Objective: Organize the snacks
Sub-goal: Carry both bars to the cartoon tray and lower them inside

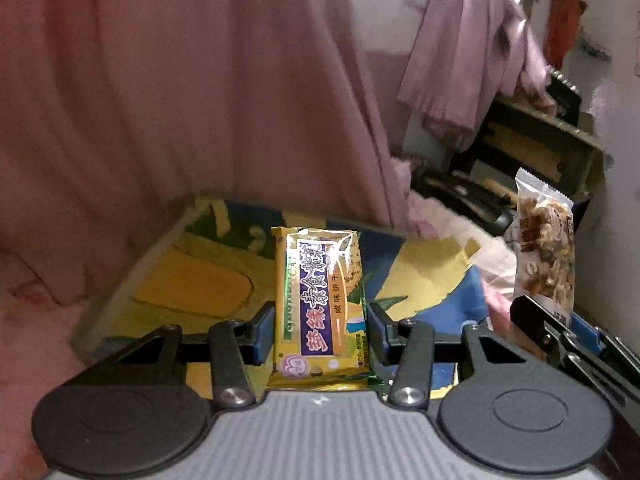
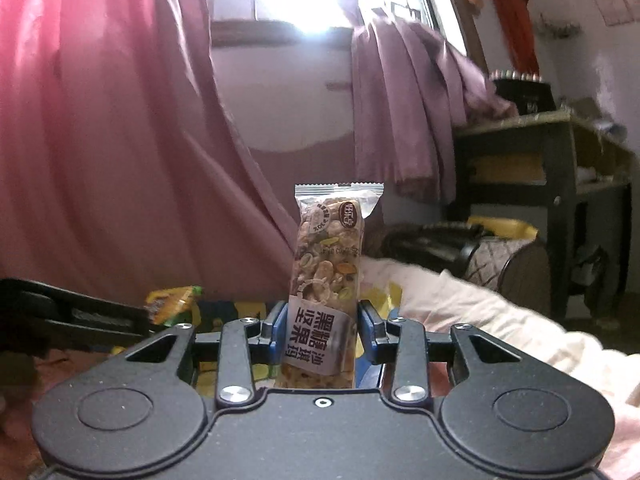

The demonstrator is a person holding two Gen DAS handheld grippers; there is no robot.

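My left gripper is shut on a yellow biscuit packet with a purple band, held upright above a colourful yellow-and-blue box. My right gripper is shut on a clear nut bar packet, held upright. In the left wrist view the nut bar and the right gripper show at the right. In the right wrist view the biscuit packet's end and the left gripper's dark body show at the left, low down.
A pink curtain hangs behind the box. A purple cloth hangs by the window. A dark shelf unit stands at the right. A pale blanket and dark objects lie on the bed.
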